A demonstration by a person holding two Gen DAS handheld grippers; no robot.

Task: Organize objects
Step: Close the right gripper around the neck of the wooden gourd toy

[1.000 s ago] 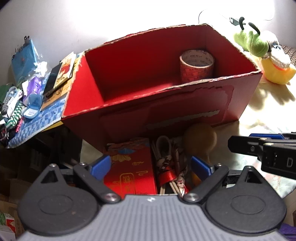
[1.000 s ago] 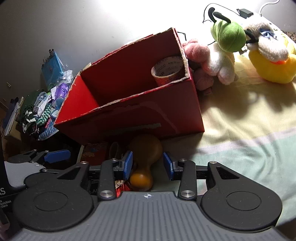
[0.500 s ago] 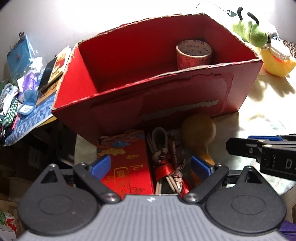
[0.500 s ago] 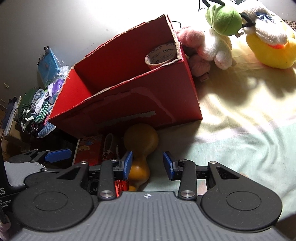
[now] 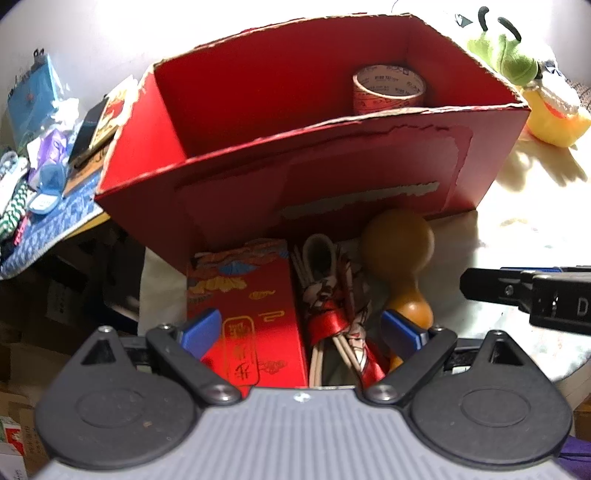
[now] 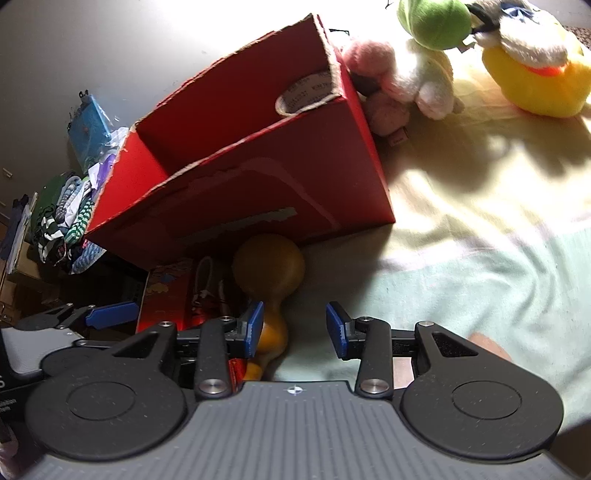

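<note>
**Red box holds one roll of tape; the loose things lie in front of it**

An open red cardboard box (image 5: 369,173) stands on a pale bedsheet (image 6: 480,258), its top edges ragged and torn, a strip of torn tape residue across its front wall; inside, in the far right corner, a roll of printed packing tape (image 5: 388,90) stands on its side; the rest of the red interior that shows is bare.

Just in front of the box lie three things side by side; on the left a flat red packet (image 5: 247,310) with gold characters and a blue-and-gold cloud pattern at its far end; in the middle a bundle of chopsticks (image 5: 332,306) tied with a red ribbon, a pale loop at its far end; on the right a brown gourd (image 5: 399,251), smooth and glossy, its big round bulb almost against the box wall and its narrow neck pointing back toward the grippers.

The left gripper (image 5: 301,328) is spread wide, its blue pads either side of the packet and the bundle, gripping nothing; the right gripper (image 6: 295,328) is also spread and empty, its left pad just beside the gourd's neck, the bare sheet between its pads.

Behind the box sit plush toys: a green one (image 6: 436,18), a yellow duck (image 6: 535,70) and a pink-and-white one (image 6: 402,81); to the left a heap of striped clothes (image 6: 66,218) and a blue packet (image 5: 31,99).
</note>
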